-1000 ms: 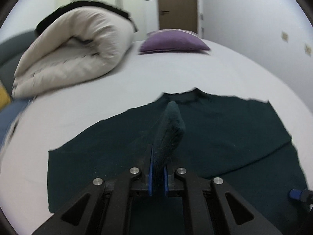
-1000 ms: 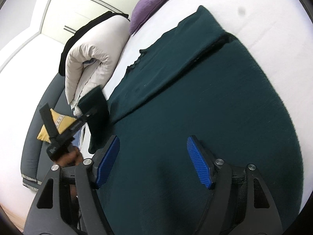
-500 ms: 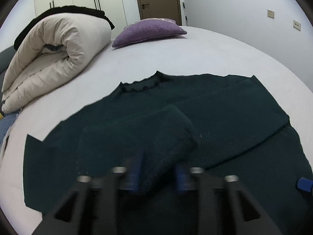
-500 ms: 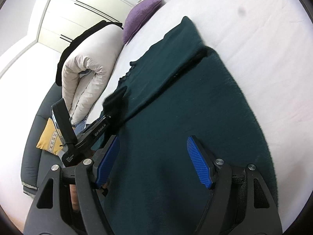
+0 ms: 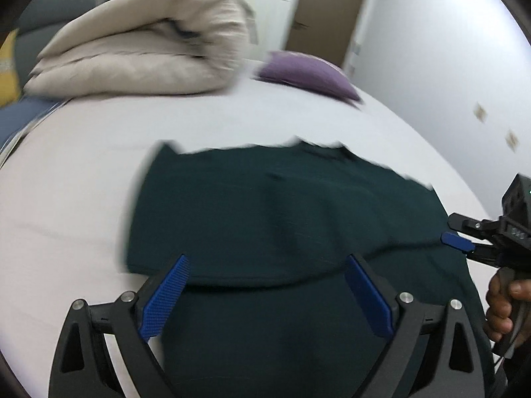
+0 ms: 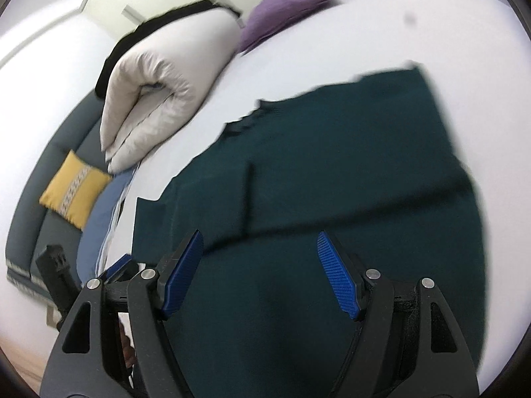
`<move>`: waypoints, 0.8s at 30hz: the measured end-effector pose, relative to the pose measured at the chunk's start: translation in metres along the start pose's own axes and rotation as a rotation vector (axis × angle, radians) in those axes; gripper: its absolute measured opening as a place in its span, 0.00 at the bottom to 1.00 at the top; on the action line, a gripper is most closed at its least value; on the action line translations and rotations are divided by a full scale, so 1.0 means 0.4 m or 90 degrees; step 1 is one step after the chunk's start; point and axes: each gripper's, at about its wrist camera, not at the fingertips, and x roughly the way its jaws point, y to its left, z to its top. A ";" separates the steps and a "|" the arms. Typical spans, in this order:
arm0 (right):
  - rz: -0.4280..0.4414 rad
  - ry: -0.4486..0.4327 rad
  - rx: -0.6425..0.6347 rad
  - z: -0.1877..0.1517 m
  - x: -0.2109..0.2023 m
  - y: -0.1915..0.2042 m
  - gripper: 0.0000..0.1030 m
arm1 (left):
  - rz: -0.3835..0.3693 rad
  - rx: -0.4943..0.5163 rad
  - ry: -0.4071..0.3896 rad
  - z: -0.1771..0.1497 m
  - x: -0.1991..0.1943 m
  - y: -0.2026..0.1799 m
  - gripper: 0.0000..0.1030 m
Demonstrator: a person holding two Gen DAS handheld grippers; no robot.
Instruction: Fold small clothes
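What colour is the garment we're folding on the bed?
Dark teal green, plain knit sweater; it shows best in the right wrist view.

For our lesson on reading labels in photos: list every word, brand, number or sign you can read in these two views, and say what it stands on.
No text can be read in either view.
right tongs: small pale marks on the black body, too blurred to read.
yellow cushion: a woven pattern band, not lettering.
dark green sweater: no label showing.
wall: two small plates, no writing visible.

Both wrist views look steeply down, close over the sweater (image 5: 282, 205) — sharing bed (image 5: 83, 172) and pillow (image 6: 285, 3).
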 end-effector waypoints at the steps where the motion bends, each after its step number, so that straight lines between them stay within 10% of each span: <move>1: -0.003 0.012 -0.009 0.013 0.028 0.019 0.68 | 0.012 -0.021 -0.004 0.005 -0.006 0.042 0.92; 9: -0.092 0.090 -0.029 0.101 0.272 0.067 0.54 | 0.031 -0.124 -0.023 0.016 -0.028 0.235 0.86; 14: -0.114 0.092 -0.087 0.107 0.267 0.096 0.07 | 0.008 -0.173 -0.022 0.019 -0.001 0.290 0.86; 24: -0.100 -0.015 -0.129 0.123 0.056 0.122 0.06 | 0.004 -0.196 -0.006 0.073 0.064 0.308 0.86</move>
